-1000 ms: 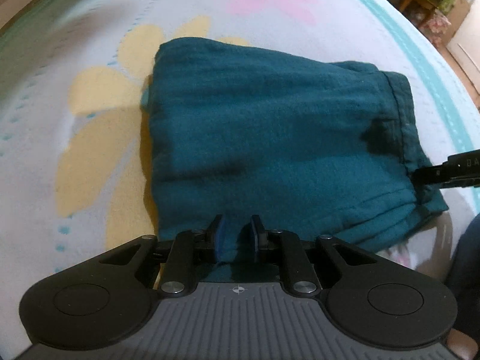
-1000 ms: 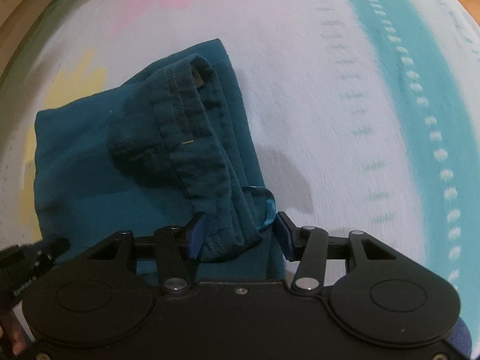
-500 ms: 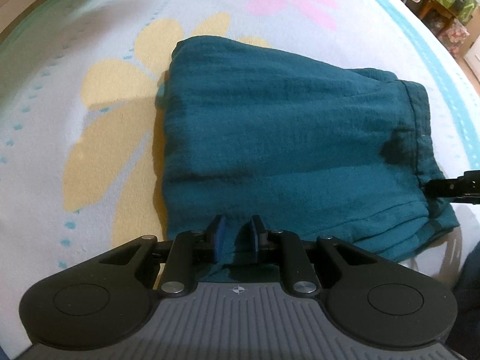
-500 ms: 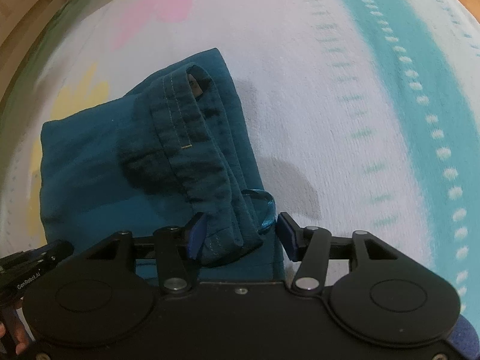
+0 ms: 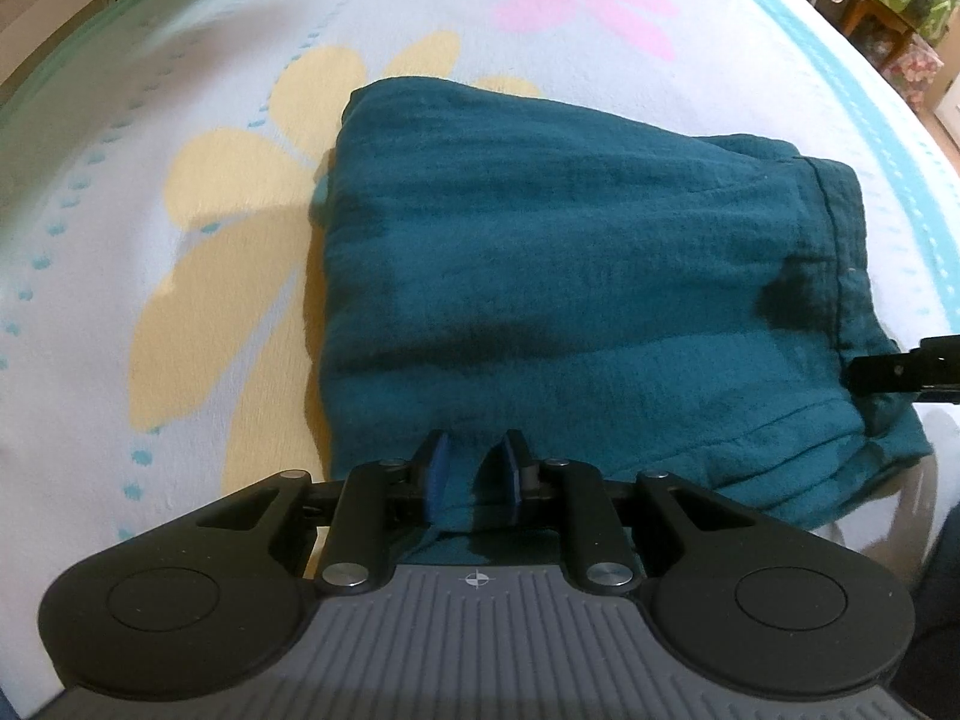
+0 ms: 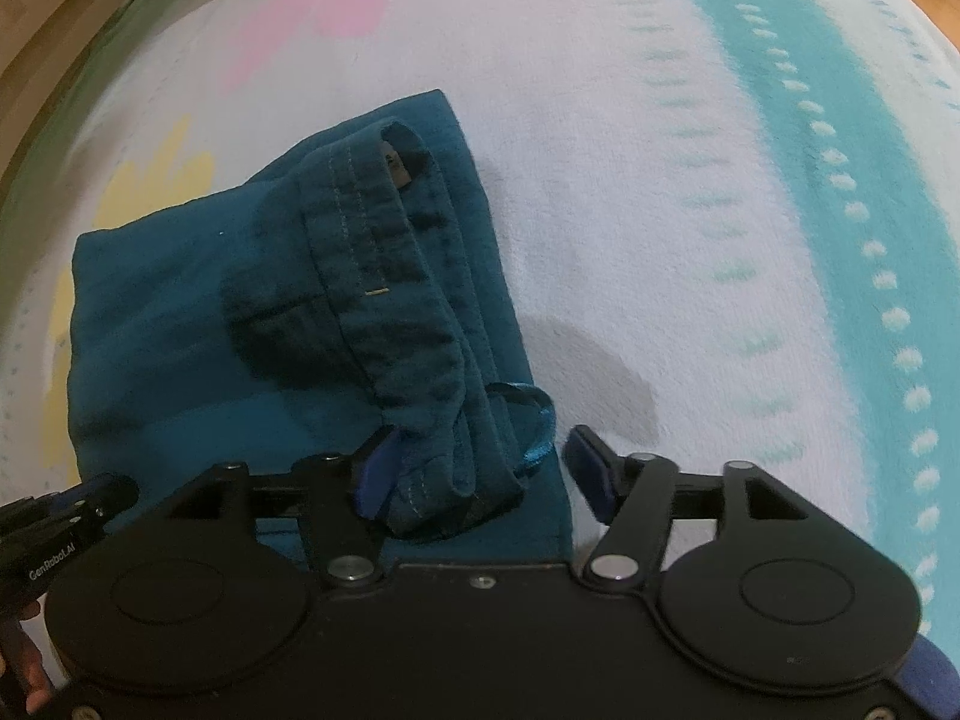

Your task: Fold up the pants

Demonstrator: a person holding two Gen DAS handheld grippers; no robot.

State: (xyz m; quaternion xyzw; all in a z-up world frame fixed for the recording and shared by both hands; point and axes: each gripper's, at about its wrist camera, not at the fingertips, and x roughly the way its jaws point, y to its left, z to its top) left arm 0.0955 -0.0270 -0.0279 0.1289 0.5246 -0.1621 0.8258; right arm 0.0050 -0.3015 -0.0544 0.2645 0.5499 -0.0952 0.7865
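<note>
The pants point(image 5: 576, 300) lie folded into a compact block on the blanket point(image 5: 180, 360), beside its yellow flower. We are at the release step. The left gripper point(image 5: 471, 477) sits at the block's near edge, jaws narrow and opening, a fold of cloth between them. The right gripper point(image 6: 480, 468) straddles the waistband corner, jaws wide and opening, pads clear. We judge it best to open fully, then lift straight away so no layer drags
</note>
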